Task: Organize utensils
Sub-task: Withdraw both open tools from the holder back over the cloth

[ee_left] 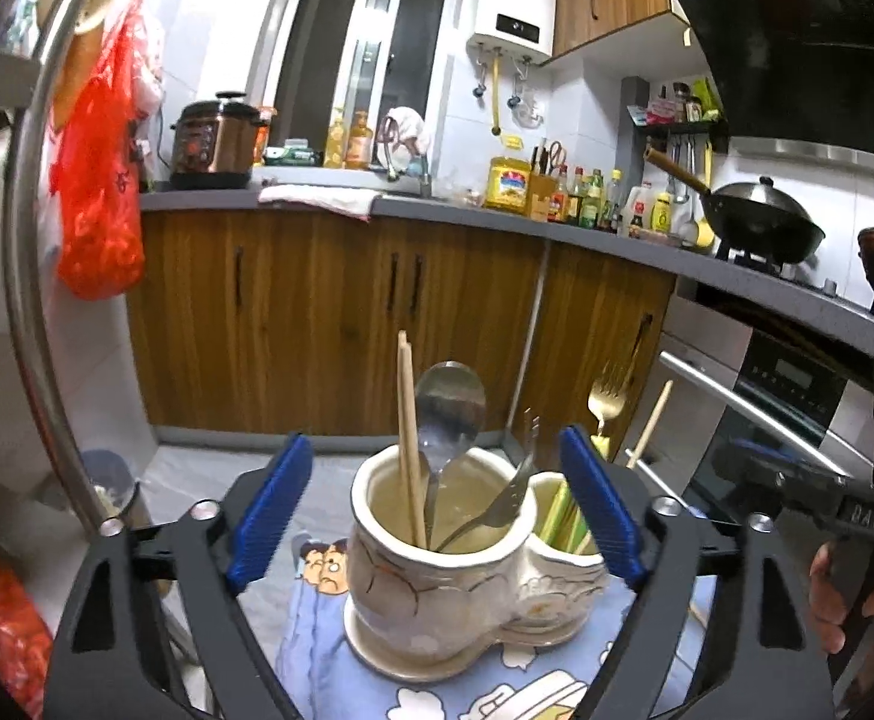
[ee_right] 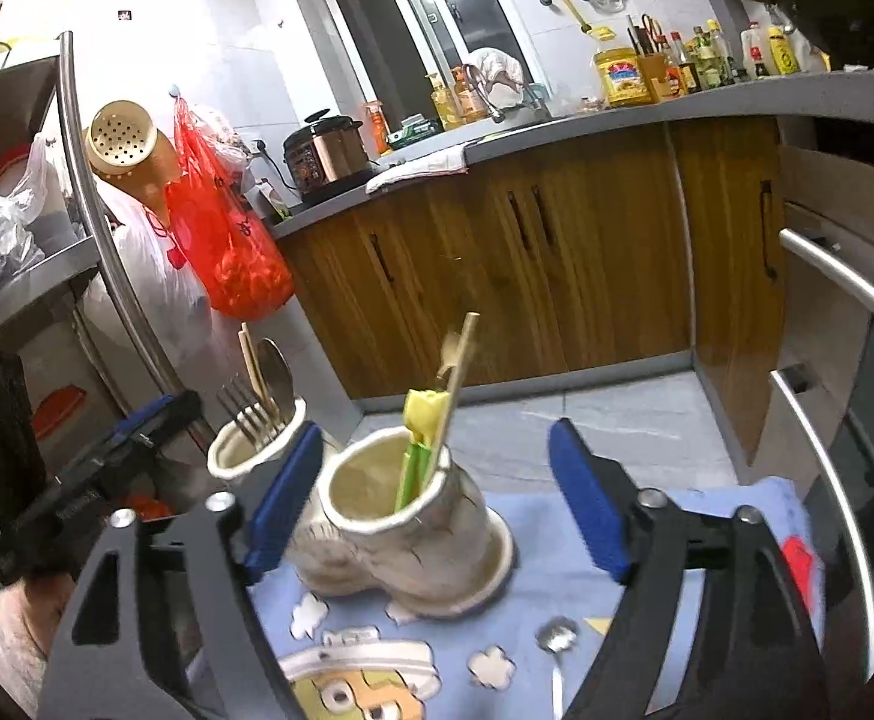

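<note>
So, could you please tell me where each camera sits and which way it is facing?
Left wrist: sits behind the open left gripper, facing the double ceramic holder, kitchen cabinets beyond; a hand shows right.
Right wrist: sits behind the open right gripper, facing the holder's other cup; a loose spoon lies below.
Shared: holder, blue cloth.

A grey countertop (ee_left: 209,199) runs along the wall: left of its window (ee_left: 371,30) sits a copper pressure cooker (ee_left: 215,141), right of it a yellow oil jug (ee_left: 507,184), farther right a black wok (ee_left: 764,222). A red plastic bag (ee_right: 227,240) hangs beyond the countertop's left end.
</note>
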The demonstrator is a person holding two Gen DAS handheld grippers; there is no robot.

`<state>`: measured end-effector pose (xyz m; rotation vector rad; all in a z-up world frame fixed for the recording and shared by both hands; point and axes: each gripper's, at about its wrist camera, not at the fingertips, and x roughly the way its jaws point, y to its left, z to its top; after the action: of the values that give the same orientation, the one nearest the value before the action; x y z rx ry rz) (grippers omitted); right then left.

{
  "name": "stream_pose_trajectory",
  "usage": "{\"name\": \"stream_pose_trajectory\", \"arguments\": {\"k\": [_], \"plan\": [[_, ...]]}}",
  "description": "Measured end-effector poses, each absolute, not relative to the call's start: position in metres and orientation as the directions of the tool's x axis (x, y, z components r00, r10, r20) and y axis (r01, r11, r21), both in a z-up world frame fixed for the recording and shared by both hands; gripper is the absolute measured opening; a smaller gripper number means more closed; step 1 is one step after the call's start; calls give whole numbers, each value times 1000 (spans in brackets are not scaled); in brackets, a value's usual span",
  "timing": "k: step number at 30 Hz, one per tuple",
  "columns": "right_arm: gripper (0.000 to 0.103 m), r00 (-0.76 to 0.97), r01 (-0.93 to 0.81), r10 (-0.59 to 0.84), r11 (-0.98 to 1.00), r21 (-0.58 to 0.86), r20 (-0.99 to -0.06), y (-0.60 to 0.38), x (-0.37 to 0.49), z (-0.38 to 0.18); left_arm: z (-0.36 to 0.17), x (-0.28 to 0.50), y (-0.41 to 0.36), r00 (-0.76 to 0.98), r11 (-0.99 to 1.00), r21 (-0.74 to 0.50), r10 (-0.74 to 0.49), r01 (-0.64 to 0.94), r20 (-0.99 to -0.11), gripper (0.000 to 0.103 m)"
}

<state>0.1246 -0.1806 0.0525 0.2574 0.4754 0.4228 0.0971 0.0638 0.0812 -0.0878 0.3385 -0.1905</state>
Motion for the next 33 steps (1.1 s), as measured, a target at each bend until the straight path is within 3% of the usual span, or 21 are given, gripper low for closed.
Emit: {"name": "stream_pose_trajectory", "arguments": {"k": [6,17,24,33], "plan": [[82,823,-270,374,920,284,-428,-206,98,49,97,70,47,928,982,-91,-185,164,-325,94],[82,758,-127,221,973,193,-614,-246,90,-10,42,61,-26,781,939,-112,-334,326,-527,95],[49,661,-145,195,981,132,-724,-238,100,-49,-1,72,-51,689,925,-141,-359,353,-630,95],[22,589,-183,200,977,112,-783,-226,108,-73,-43,87,-65,587,920,-181,-365,349,-722,95]]}}
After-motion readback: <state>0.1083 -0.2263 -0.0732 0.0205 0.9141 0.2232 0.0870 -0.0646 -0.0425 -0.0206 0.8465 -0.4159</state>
